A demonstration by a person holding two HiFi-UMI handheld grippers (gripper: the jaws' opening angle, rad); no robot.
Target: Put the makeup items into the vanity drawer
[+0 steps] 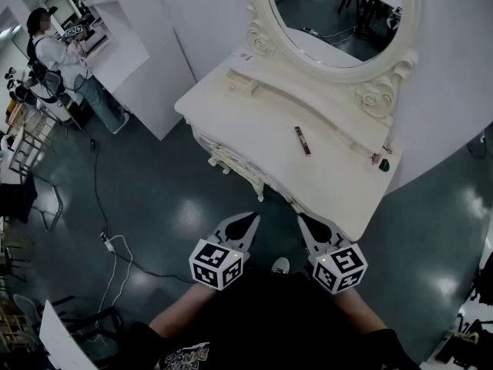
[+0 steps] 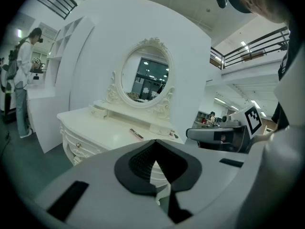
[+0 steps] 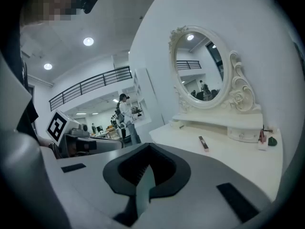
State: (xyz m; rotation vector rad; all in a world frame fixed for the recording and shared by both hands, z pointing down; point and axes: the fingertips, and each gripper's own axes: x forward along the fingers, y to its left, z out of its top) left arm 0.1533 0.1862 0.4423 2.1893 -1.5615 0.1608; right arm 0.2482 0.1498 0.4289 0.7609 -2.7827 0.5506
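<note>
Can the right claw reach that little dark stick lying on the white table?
Probably yes. The stick lies by itself on the tabletop with nothing blocking it, but the right claw is shut and some way off.

Glossy dark floor (image 1: 154, 195), white curved wall (image 1: 454, 68), white shelving (image 1: 123, 52) at left

Bare vanity top (image 1: 254, 122) across frame centre, slim makeup stick (image 1: 303, 140) lying right of centre, small items (image 1: 380, 162) crowded at its right end, oval mirror (image 1: 339, 14) walling the back, open floor (image 1: 169, 191) lower left, cable (image 1: 115, 247) trailing there.
</note>
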